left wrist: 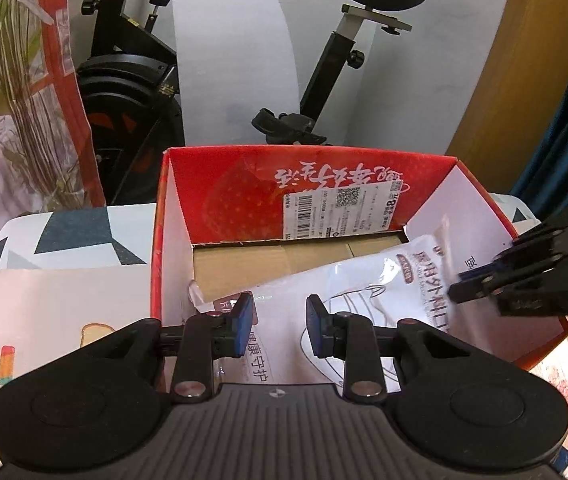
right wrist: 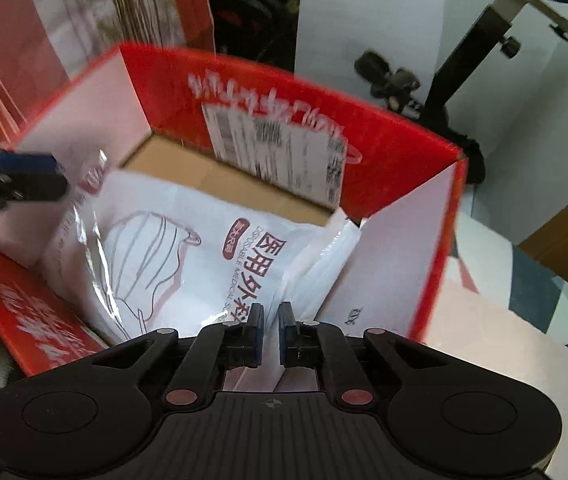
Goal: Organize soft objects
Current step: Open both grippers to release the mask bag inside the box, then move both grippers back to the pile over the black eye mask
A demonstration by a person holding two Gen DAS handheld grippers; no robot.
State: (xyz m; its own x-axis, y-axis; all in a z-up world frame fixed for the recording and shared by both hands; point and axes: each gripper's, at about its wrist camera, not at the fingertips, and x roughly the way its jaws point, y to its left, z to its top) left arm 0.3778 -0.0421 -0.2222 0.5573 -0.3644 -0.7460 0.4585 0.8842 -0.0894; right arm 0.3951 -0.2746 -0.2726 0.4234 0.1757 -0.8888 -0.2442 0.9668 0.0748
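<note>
Lay slanted inside open red cardboard box [left wrist: 364, 168]: white plastic mask packet [right wrist: 188, 248]. Right gripper [right wrist: 271, 332] clamped on packet's near edge; left gripper [left wrist: 280, 322] above it, jaws apart.

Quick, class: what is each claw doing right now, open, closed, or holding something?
Left claw: open, holding nothing, above the mask packet.
Right claw: nearly closed on the mask packet's edge, inside the red box.

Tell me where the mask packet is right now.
The mask packet lies inside the red box, leaning on its near wall, between the left gripper and right gripper.
</note>
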